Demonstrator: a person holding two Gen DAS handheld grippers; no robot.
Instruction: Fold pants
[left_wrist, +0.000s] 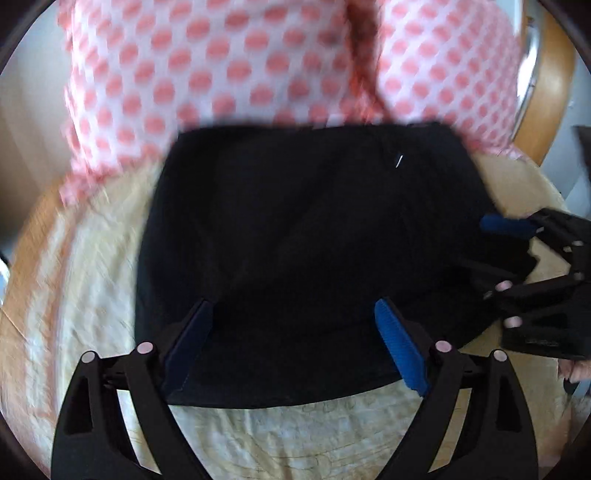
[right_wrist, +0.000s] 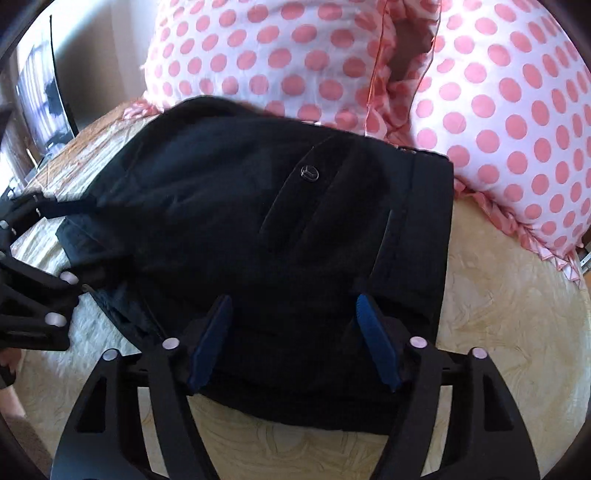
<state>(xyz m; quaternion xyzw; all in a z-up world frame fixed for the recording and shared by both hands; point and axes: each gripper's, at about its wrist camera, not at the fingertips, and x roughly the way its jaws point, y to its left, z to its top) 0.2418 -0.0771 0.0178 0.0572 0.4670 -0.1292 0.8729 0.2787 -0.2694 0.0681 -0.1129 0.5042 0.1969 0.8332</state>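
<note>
The black pants (left_wrist: 303, 236) lie folded in a compact block on a cream patterned bed cover (left_wrist: 92, 280). In the right wrist view the pants (right_wrist: 280, 229) show a back pocket with a small round button (right_wrist: 309, 173) and the waistband at the right. My left gripper (left_wrist: 295, 343) is open, its blue-padded fingers (left_wrist: 400, 347) spread over the near edge of the pants, holding nothing. My right gripper (right_wrist: 293, 339) is open over the near edge too. The right gripper also shows at the right of the left wrist view (left_wrist: 517, 254), and the left gripper at the left of the right wrist view (right_wrist: 33, 280).
Two white pillows with pink dots (right_wrist: 288, 62) (right_wrist: 517, 122) lie just behind the pants, touching their far edge. A wooden bed frame (left_wrist: 550, 96) curves at the right. A dark screen (right_wrist: 44, 103) stands at the far left beyond the bed.
</note>
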